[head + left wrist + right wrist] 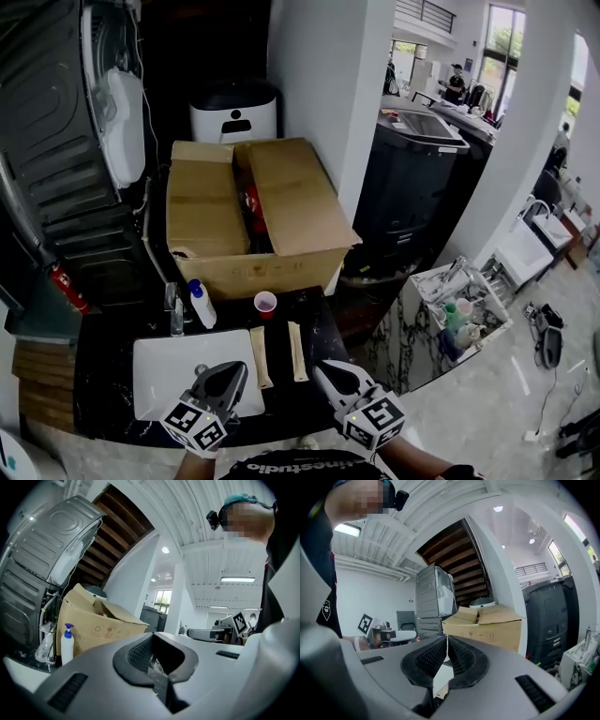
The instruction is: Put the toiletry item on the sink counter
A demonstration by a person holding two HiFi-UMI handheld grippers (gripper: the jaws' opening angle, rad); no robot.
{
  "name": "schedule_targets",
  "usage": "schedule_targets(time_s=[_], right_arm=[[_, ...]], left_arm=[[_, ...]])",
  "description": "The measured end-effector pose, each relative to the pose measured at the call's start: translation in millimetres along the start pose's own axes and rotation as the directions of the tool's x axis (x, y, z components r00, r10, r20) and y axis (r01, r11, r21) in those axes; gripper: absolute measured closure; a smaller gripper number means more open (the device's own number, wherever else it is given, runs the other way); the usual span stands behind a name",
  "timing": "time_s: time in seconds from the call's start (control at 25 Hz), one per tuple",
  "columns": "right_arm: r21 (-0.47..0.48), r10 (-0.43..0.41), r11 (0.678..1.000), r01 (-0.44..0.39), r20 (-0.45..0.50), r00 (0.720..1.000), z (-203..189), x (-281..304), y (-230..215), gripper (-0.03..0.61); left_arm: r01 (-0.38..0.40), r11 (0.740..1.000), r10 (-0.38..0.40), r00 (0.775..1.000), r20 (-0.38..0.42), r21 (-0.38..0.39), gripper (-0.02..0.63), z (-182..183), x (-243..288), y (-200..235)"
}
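Note:
A white pump bottle with a blue head [200,303] stands upright on the black sink counter [319,323], just right of the faucet [175,309]; the left gripper view shows the bottle [67,645] at far left. A pink cup [265,302] and two pale narrow packets [296,350] also lie on the counter. My left gripper [239,368] hovers over the white basin's [159,370] right part, shut and empty [153,637]. My right gripper [319,367] hangs above the counter's front right, shut with nothing in it [446,637].
An open cardboard box [248,211] stands behind the counter against a white pillar. A stacked washer with a white door [112,112] fills the left, and a white bin [234,111] sits behind the box. A dark machine [412,178] and a basket of items [459,314] are on the right.

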State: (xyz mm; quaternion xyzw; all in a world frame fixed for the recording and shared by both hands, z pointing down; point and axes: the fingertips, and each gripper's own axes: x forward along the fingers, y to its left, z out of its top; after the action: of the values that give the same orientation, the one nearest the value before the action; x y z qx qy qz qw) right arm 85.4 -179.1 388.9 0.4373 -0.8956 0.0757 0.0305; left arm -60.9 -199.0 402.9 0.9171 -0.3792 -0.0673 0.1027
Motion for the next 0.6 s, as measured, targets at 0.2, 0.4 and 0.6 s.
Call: schedule_targets(time_s=[0.2, 0.4, 0.6], right_arm=[[-0.033, 0.021, 0.999, -0.021, 0.005, 1.000, 6.1, 3.5, 4.7, 0.540], [-0.018, 0.023, 1.000, -0.023, 0.012, 1.000, 6.3, 2.8, 3.4, 0.540], [-0.026, 0.021, 0.999, -0.021, 0.016, 1.000, 4.8, 3.0, 2.7, 0.540]], left_arm=[[0.010, 1.000, -0.010, 1.000, -0.006, 0.013, 0.598, -2.1, 2.0, -3.1], [0.024, 1.000, -0.024, 1.000, -0.006, 0.020, 0.598, -2.4, 2.2, -5.0], [0.013, 1.000, -0.013, 1.000, 0.004, 0.017, 0.598, 5.9, 0.3, -2.3]])
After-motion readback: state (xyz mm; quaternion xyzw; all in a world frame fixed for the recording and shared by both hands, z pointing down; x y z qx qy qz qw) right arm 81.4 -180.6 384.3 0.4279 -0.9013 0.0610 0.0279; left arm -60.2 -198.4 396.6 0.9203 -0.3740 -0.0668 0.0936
